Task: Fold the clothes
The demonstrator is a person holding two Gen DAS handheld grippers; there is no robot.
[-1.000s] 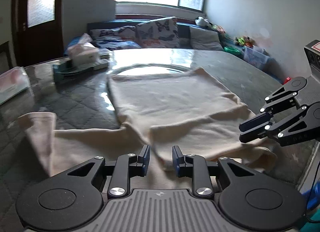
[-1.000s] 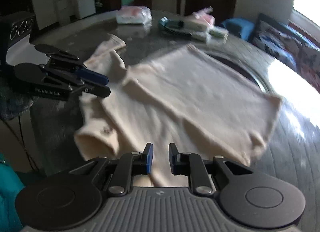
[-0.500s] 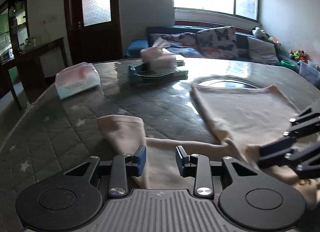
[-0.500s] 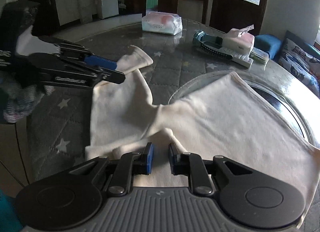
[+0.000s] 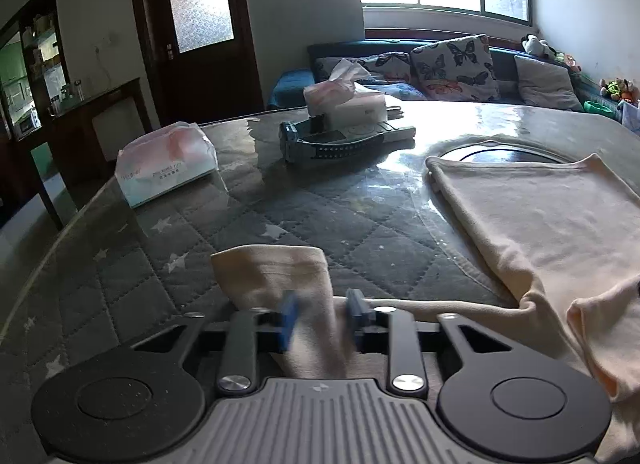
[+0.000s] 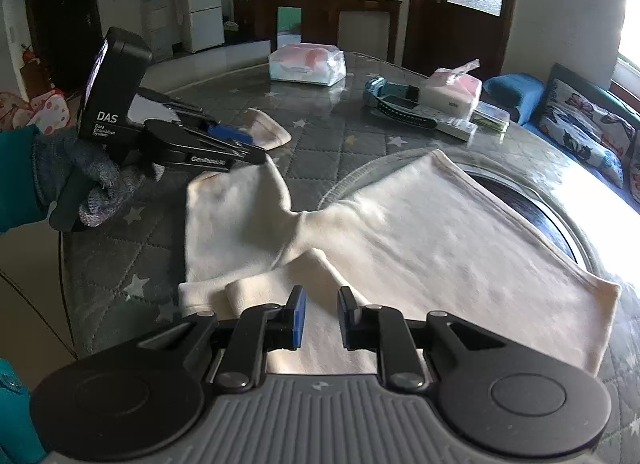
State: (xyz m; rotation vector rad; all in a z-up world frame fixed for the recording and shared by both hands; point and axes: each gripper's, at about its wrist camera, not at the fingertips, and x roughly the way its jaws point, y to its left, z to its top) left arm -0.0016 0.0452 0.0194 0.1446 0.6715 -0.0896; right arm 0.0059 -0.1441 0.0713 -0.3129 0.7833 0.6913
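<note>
Left gripper (image 5: 320, 320) low at six o'clock, jaws part open with the cream sleeve (image 5: 280, 276) running up between the blurred blue pads, not clamped. Right gripper (image 6: 320, 318) at six o'clock too, jaws apart and empty, hovering just above the cream shirt (image 6: 420, 248), which spreads flat on the quilted table (image 6: 320, 136) toward two o'clock. Farther off, at twelve o'clock, a tissue pack (image 6: 307, 63) and a tissue box (image 6: 454, 90).

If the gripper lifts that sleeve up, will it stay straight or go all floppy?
Probably floppy: the sleeve already bends and creases between the left gripper fingers. The cream shirt lies in soft folds, so it looks light and would likely drag along.
</note>
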